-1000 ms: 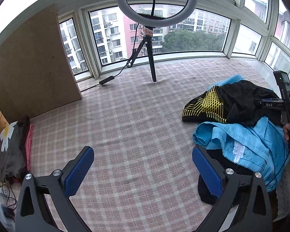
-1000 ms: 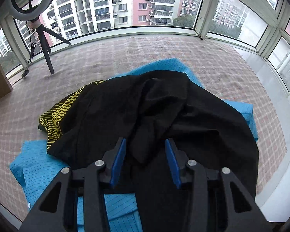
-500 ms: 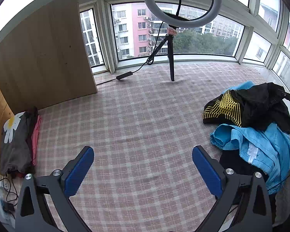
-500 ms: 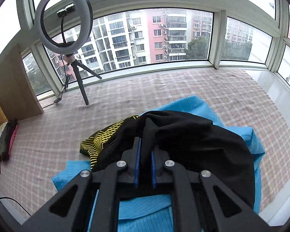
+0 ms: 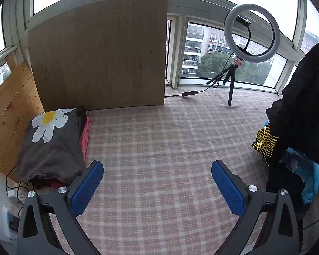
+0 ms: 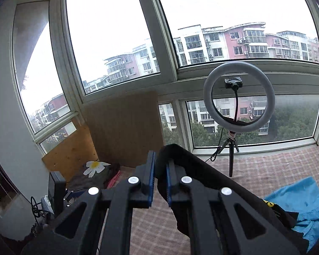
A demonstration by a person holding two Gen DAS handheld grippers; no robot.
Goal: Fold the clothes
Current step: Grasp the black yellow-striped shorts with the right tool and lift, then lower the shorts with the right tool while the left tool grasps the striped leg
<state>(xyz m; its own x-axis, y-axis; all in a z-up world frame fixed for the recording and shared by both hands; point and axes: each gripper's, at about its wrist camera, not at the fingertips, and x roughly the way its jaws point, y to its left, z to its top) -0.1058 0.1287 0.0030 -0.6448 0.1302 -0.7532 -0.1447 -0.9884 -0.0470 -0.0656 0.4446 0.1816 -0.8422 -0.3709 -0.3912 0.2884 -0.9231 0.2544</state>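
Now | right tongs (image 6: 160, 176) grip black garment (image 6: 202, 182) | left tongs (image 5: 157, 182) spread, empty | ring light (image 5: 252, 36) behind

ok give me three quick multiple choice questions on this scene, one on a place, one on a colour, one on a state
1. Where does the folded grey daisy-print shirt lie?
A. by the wooden boards
B. under the white ring light
C. on the blue garment

2. What colour is the pattern on the lifted black garment?
A. red
B. yellow
C. green

3. How is the right hand-held gripper?
A. open and empty
B. shut on the black garment
C. shut on the blue garment

Answers: 1 A, it sits against the boards on the checked cloth. 2 B, yellow lines show near its hem. 3 B, black fabric is pinched between its blue pads; the left hand-held gripper is open.
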